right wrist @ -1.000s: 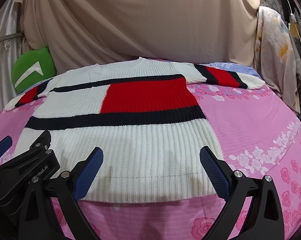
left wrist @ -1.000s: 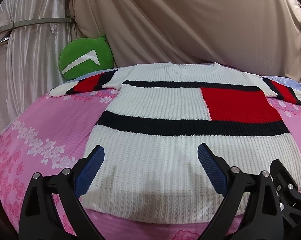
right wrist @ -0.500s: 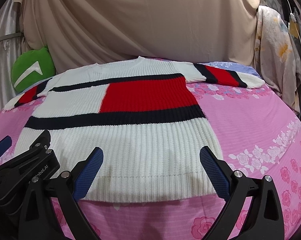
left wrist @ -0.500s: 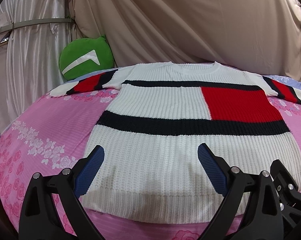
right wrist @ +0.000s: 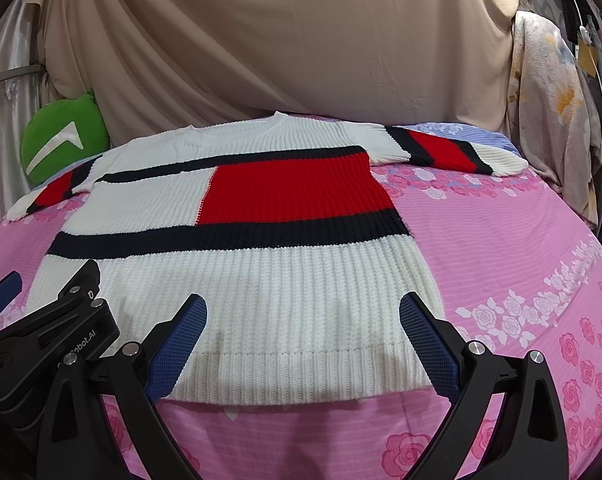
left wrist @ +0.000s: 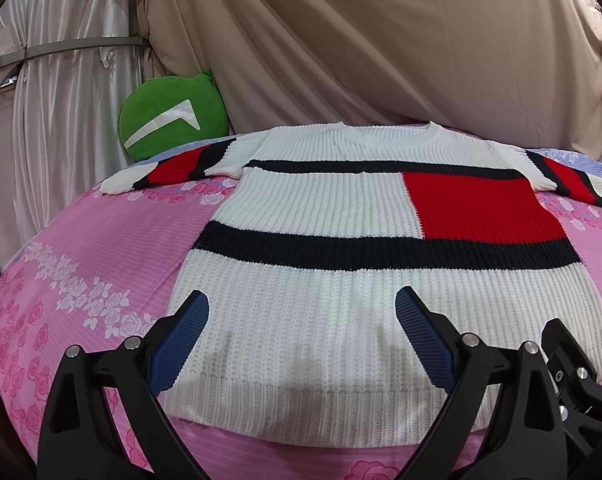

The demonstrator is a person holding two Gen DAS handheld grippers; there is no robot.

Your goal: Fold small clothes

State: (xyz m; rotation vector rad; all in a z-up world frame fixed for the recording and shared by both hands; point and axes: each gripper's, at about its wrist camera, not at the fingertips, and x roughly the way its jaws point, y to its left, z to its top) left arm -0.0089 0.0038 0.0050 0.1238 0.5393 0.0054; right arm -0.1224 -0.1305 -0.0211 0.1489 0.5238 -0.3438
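Clearly nothing is folded yet: the sweater lies flat and face up on the pink sheet, sleeves spread to both sides, collar at 12 o'clock against the beige drape and hem at 6 o'clock nearest both tools. That layout looks deliberate, since a smoothed, fully opened garment gives straight fold lines and keeps both lower corners within reach. The left gripper hovers over the hem with its jaws spread wide and nothing between them; its blue pads frame the left half of the hem, and the 9 o'clock pad sits just above the sweater's left edge. The right gripper is likewise released and empty, with one pad over the knit and the other at 3 o'clock over the right hem corner. Side by side like this, each tool appears to claim its own half, which suits a two-handed lift of the hem toward the collar, or a sleeve tuck first. I cannot tell whether either tool touches the fabric; shadows on the ribbing suggest they hang a little above it. The left sleeve ends near the green cushion at 10 o'clock, and the right sleeve points toward the hanging floral cloth at 2 o'clock. Thick ribbed knit should hold a crease poorly, so a firm pinch through both layers seems wise.
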